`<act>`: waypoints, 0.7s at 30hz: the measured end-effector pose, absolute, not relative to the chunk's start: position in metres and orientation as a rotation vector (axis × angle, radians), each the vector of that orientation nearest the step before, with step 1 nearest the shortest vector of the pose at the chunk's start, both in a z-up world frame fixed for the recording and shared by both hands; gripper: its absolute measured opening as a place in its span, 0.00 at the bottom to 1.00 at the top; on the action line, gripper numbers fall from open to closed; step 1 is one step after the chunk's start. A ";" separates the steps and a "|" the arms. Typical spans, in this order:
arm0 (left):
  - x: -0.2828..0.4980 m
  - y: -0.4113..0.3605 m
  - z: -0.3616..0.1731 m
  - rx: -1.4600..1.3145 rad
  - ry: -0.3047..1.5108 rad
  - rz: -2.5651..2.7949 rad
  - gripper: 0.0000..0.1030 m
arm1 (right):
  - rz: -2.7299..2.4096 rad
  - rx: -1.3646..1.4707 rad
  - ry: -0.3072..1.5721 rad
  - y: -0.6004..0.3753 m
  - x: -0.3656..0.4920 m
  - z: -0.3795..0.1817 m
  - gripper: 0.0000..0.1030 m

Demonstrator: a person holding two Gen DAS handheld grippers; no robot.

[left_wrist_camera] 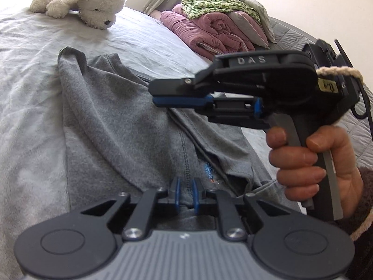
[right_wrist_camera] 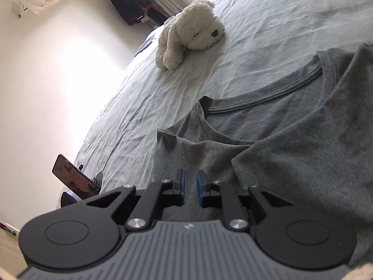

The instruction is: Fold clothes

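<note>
Left hand-held gripper (left_wrist_camera: 186, 193) tight on T-shirt (left_wrist_camera: 116, 121), right hand-held gripper (left_wrist_camera: 152, 93) barely ajar, empty; plush dog (left_wrist_camera: 81, 0) beyond.

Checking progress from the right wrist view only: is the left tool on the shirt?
Observer: Yes, the left tool pinches a raised fold of the gray shirt.
Operator: Anything else waiting on the bed?
Observer: A green patterned garment lies on a rolled pink blanket at the far edge.
Operator: And my tool from outside?
Observer: The right tool hangs above the shirt, nearly closed, holding nothing.
</note>
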State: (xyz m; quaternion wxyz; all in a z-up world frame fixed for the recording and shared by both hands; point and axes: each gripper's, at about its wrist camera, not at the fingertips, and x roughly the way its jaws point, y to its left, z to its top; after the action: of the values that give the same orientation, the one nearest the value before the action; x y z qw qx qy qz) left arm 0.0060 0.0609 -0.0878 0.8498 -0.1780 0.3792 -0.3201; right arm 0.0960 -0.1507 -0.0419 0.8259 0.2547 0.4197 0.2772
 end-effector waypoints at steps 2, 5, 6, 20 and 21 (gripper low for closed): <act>0.006 0.062 -0.088 -0.382 0.799 -0.676 0.13 | 0.599 0.434 0.859 -0.134 0.105 -0.036 0.21; 0.004 0.063 -0.084 -0.390 0.796 -0.687 0.13 | 0.602 0.243 0.787 -0.113 0.115 -0.030 0.47; 0.004 0.063 -0.082 -0.389 0.793 -0.696 0.13 | 0.618 0.197 0.779 -0.108 0.118 -0.031 0.47; 0.029 0.088 -0.077 -0.378 0.774 -0.522 0.06 | 0.665 0.058 0.747 -0.093 0.138 -0.051 0.01; 0.030 0.088 -0.078 -0.382 0.777 -0.517 0.06 | 0.642 0.059 0.741 -0.095 0.138 -0.052 0.01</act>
State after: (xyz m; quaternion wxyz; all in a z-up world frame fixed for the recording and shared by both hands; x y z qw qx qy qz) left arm 0.0302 0.0882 -0.0780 0.8756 -0.1829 0.3721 -0.2477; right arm 0.1385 -0.0951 -0.0518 0.8818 0.0283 0.3558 0.3083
